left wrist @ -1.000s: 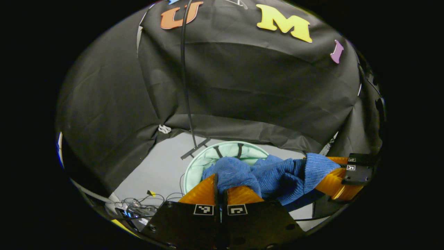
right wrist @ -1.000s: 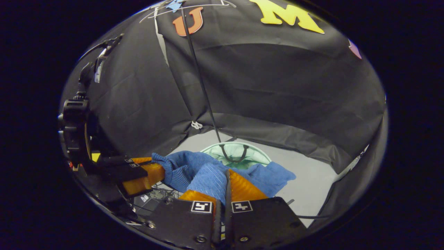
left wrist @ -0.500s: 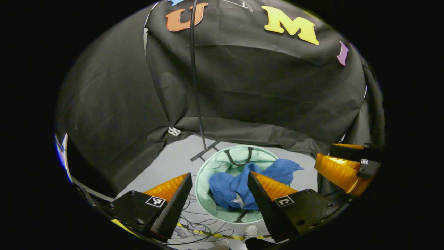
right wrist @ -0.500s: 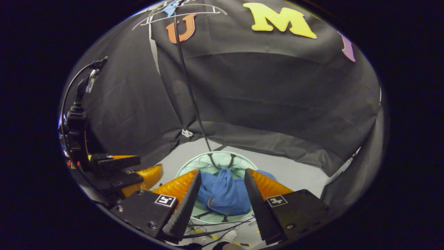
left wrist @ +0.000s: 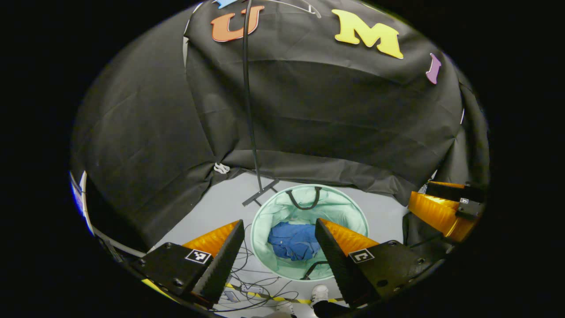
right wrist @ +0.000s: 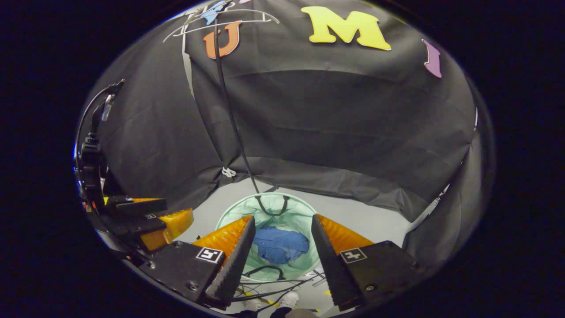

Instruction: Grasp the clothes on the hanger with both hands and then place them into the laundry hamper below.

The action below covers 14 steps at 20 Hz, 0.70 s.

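Note:
The blue knitted garment (left wrist: pixel 294 240) lies crumpled at the bottom of the pale green round laundry hamper (left wrist: pixel 353 216) on the grey floor; in the right gripper view the garment (right wrist: pixel 280 244) sits inside the hamper (right wrist: pixel 234 212) too. My left gripper (left wrist: pixel 279 240) hangs open above the hamper, nothing between its fingers. My right gripper (right wrist: pixel 282 236) is open as well, above the same hamper. The right gripper (left wrist: pixel 443 207) appears at the right edge of the left gripper view, the left gripper (right wrist: pixel 148 216) at the left of the right gripper view. An empty white hanger (right wrist: pixel 220 24) hangs at the top.
A thin black stand pole (left wrist: pixel 249 101) runs down to a foot on the floor just behind the hamper. Loose cables (left wrist: pixel 247 287) and a yellow tape line lie on the floor in front. White shoes (left wrist: pixel 318 292) show at the bottom edge.
A second ago both grippers were shut on the blue garment above the hamper. They opened, and the garment dropped from the rim down to the bottom of the hamper.

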{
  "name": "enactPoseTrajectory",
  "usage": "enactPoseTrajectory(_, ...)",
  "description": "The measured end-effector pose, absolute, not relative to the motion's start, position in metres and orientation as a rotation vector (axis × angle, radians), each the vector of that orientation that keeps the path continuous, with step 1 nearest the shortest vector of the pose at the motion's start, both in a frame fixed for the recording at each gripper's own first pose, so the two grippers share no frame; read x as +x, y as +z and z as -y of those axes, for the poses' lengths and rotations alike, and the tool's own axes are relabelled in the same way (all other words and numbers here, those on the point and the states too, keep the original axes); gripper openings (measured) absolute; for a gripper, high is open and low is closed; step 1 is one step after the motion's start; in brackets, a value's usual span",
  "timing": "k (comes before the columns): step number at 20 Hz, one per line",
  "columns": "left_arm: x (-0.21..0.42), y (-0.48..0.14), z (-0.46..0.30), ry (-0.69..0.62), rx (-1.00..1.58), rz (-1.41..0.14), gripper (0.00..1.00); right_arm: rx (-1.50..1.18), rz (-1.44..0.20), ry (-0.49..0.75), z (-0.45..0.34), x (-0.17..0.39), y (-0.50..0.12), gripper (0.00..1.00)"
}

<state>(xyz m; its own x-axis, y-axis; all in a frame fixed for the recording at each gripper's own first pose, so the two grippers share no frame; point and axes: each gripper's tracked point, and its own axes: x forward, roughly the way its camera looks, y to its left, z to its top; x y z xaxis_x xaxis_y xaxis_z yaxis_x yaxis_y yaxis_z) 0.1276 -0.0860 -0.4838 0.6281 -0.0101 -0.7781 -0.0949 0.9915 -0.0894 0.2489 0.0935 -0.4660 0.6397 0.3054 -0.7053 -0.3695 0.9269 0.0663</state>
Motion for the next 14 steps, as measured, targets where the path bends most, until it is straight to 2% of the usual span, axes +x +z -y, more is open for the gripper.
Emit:
enactPoseTrajectory(1, 0.126, -0.481, 0.085, 0.054, -0.124, -0.888, 0.97, -0.082, -0.785, 0.388, -0.095, 0.248, -0.463, 0.82)
enactPoseTrajectory(3, 0.124, -0.473, 0.081, 0.059, -0.102, -0.878, 1.00, -0.074, -0.776, 0.387, -0.096, 0.245, -0.457, 0.84)
enactPoseTrajectory(6, 0.116, -0.449, 0.072, 0.057, -0.062, -0.844, 0.97, -0.031, -0.735, 0.378, -0.102, 0.240, -0.430, 0.82)
enactPoseTrajectory(14, 0.095, -0.330, 0.055, 0.003, -0.062, -0.637, 1.00, -0.040, -0.505, 0.287, -0.084, 0.190, -0.293, 0.82)
